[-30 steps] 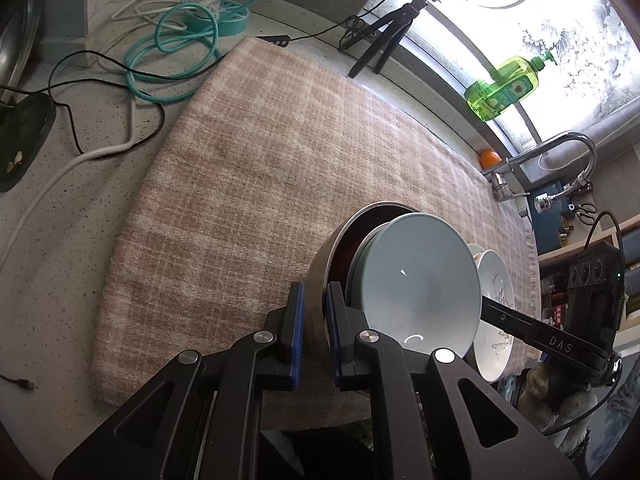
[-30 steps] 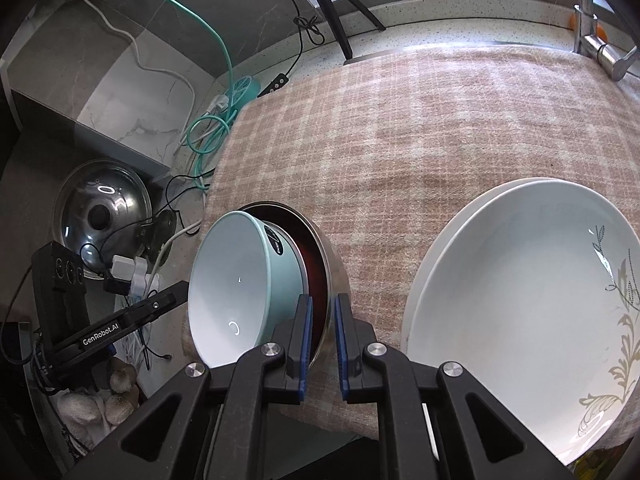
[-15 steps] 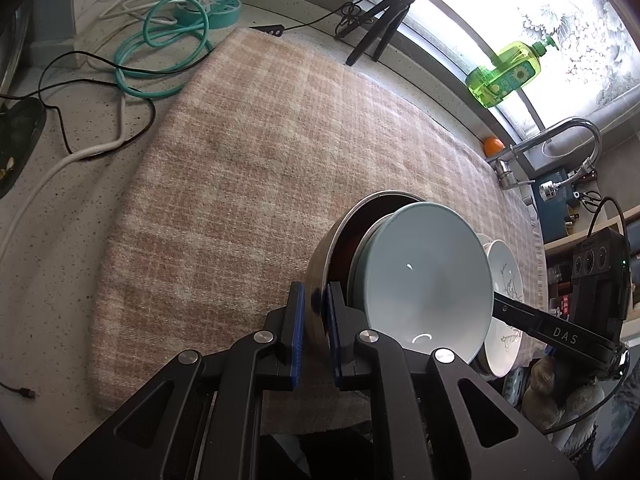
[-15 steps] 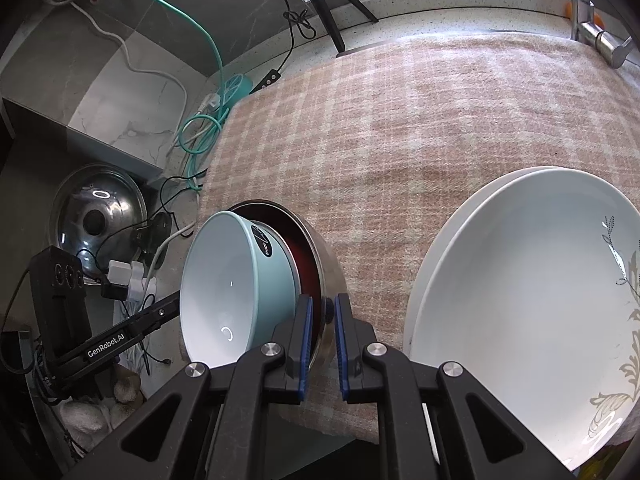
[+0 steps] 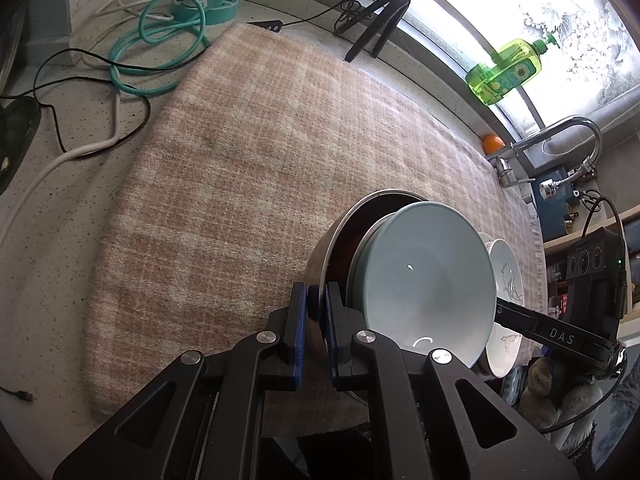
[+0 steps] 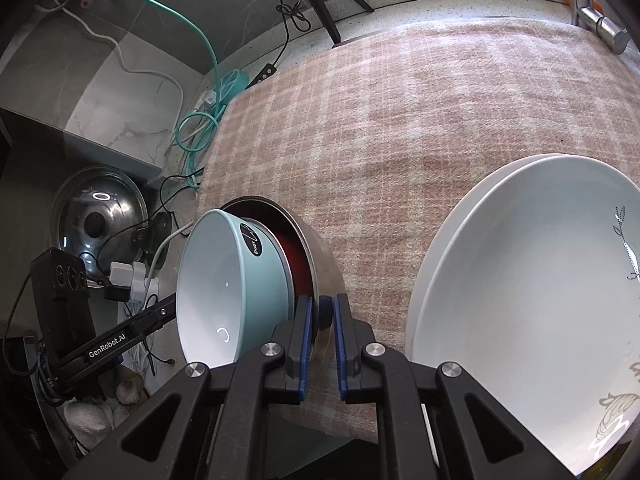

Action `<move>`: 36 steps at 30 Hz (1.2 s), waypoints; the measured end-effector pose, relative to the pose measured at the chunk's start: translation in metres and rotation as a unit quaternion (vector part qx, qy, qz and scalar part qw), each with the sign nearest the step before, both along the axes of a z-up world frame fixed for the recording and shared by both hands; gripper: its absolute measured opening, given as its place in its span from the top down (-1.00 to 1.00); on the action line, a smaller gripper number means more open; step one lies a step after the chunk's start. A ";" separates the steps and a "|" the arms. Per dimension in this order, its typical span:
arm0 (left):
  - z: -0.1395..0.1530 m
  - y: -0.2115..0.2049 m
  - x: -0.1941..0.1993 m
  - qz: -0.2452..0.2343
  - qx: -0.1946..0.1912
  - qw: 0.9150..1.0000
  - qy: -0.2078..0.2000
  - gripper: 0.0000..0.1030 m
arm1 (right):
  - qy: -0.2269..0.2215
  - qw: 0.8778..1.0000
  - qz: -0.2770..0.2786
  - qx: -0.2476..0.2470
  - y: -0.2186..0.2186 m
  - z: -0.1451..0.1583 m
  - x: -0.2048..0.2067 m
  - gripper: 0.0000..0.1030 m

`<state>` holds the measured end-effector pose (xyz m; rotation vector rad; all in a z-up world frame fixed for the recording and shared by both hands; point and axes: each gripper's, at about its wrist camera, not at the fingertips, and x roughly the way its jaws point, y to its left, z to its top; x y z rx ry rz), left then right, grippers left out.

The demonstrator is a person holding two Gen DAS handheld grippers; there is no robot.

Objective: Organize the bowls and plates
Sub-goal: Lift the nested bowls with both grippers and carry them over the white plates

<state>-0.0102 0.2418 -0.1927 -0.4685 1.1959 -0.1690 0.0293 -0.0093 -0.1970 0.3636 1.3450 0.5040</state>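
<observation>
Your left gripper (image 5: 316,312) pinches one side of the steel bowl (image 5: 320,268) rim, blue pads closed on the metal, while your right gripper (image 6: 322,322) clamps the opposite side. The pale blue bowl (image 6: 224,280) sits nested inside it, the stack tilted at the near edge of the plaid cloth (image 5: 256,152). Just beside it, to your right, lie white plates (image 6: 532,304) with a leaf pattern. Farther off, teal cable (image 5: 160,40) coils on the counter, a green soap bottle (image 5: 506,72) by the window
</observation>
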 end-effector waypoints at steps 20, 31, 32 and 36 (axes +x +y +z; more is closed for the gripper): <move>0.006 -0.007 0.002 -0.006 0.030 1.000 0.000 0.87 | 0.007 1.000 -0.004 0.001 0.001 -0.001 0.003 0.80; 0.026 -0.009 0.003 -0.003 0.031 0.999 -0.022 0.87 | -0.001 1.000 -0.015 0.022 -0.007 0.016 0.001 0.80; 0.028 -0.010 0.003 -0.003 0.030 0.999 -0.023 0.87 | -0.002 1.000 -0.016 0.025 -0.008 0.018 0.001 0.80; 0.036 -0.015 0.005 -0.005 0.029 0.999 -0.033 0.87 | -0.012 0.999 -0.018 0.027 -0.013 0.028 0.001 0.80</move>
